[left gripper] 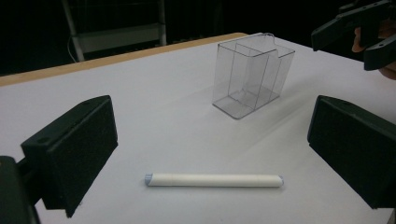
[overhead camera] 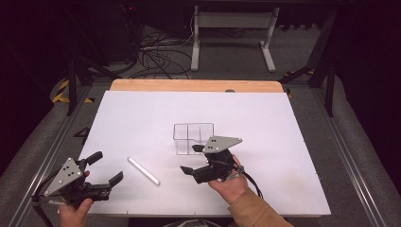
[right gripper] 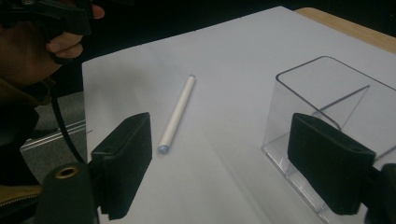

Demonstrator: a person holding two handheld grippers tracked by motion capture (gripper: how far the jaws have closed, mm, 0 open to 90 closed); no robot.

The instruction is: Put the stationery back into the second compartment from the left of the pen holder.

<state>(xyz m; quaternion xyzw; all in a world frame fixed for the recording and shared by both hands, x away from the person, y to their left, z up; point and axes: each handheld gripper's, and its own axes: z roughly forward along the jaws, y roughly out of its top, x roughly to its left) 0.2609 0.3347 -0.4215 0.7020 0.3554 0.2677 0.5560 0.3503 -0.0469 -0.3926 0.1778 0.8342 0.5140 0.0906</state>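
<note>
Seemingly light, stiff and prone to rolling, the white stick (overhead camera: pixel 143 170) lies on the tabletop (overhead camera: pixel 265 118) at 8 o'clock from the clear box (overhead camera: pixel 193 138), best pinched mid-length. Both the left tool (overhead camera: pixel 105 169) and right tool (overhead camera: pixel 191 158) stand spread, holding nothing. Whether the box holds anything is hard to tell through its transparent walls.
</note>
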